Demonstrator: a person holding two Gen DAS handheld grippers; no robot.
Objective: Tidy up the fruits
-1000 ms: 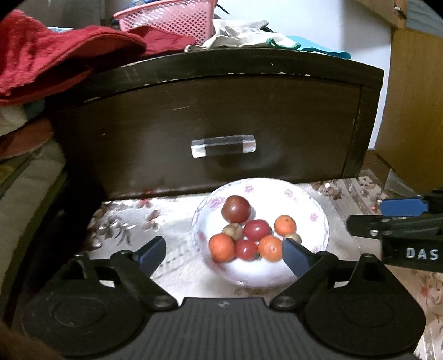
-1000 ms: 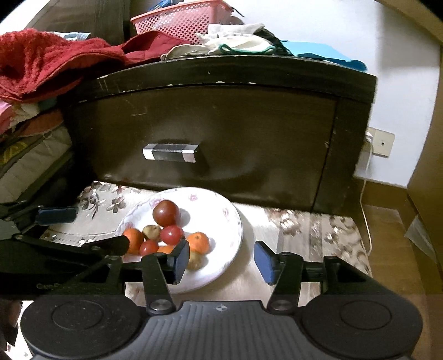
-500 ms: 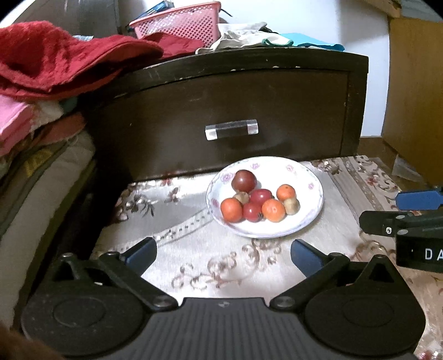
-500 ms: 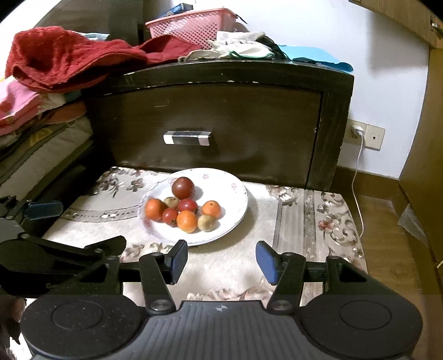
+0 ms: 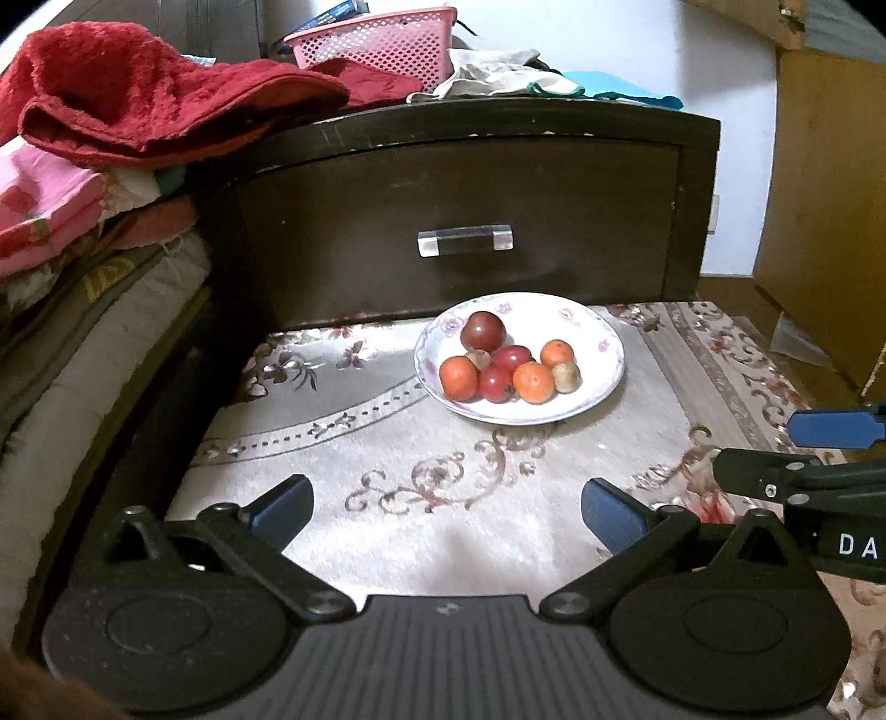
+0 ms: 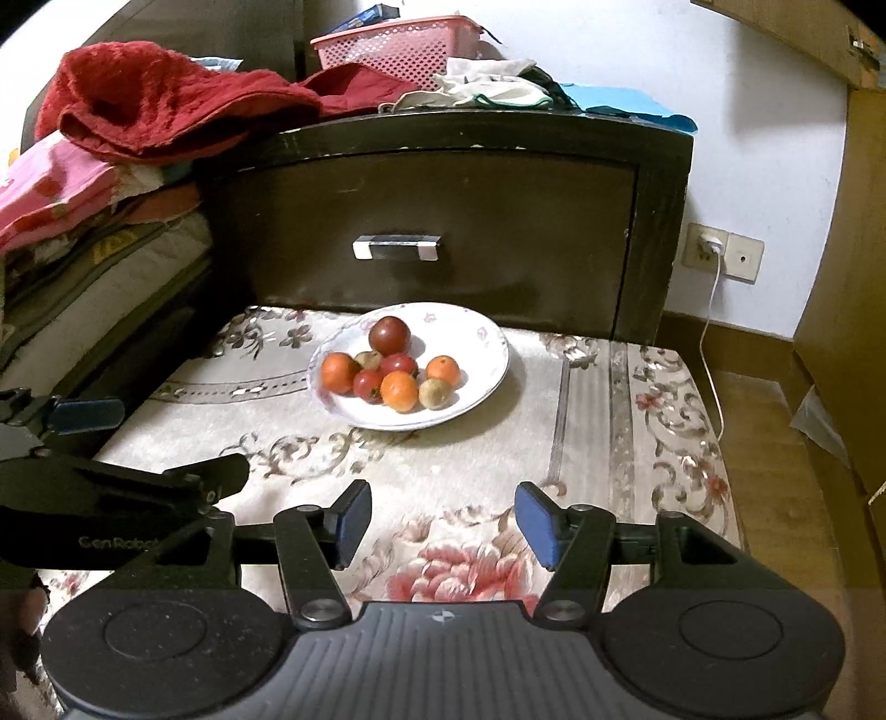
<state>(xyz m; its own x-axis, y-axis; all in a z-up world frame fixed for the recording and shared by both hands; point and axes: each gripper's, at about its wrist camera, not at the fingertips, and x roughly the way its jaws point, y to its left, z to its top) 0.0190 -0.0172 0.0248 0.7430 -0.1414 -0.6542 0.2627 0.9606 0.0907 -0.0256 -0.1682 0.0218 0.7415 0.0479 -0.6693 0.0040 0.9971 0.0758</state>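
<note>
A white floral plate [image 5: 601,365] [image 6: 482,376] sits on a patterned cloth-covered surface and holds several fruits: a dark red plum [image 5: 483,330] [image 6: 390,334], orange tangerines [image 5: 533,382] [image 6: 398,391], small red tomatoes [image 5: 494,384] and brownish round fruits [image 5: 566,377] [image 6: 433,392]. My left gripper [image 5: 446,512] is open and empty, well in front of the plate. My right gripper [image 6: 443,523] is open and empty, also short of the plate; it shows at the right edge of the left wrist view [image 5: 797,454].
A dark wooden drawer unit [image 5: 470,199] [image 6: 443,221] with a handle [image 5: 464,240] stands right behind the plate. On top lie a pink basket [image 5: 376,41], a red towel [image 5: 138,105] and clothes. Stacked bedding [image 5: 61,249] is at left. A wall socket with cable [image 6: 714,249] and a wooden cabinet [image 5: 830,194] are at right.
Both grippers have pulled back from the plate, which now looks smaller and farther away. Both stay open and empty; the fruits have not moved.
</note>
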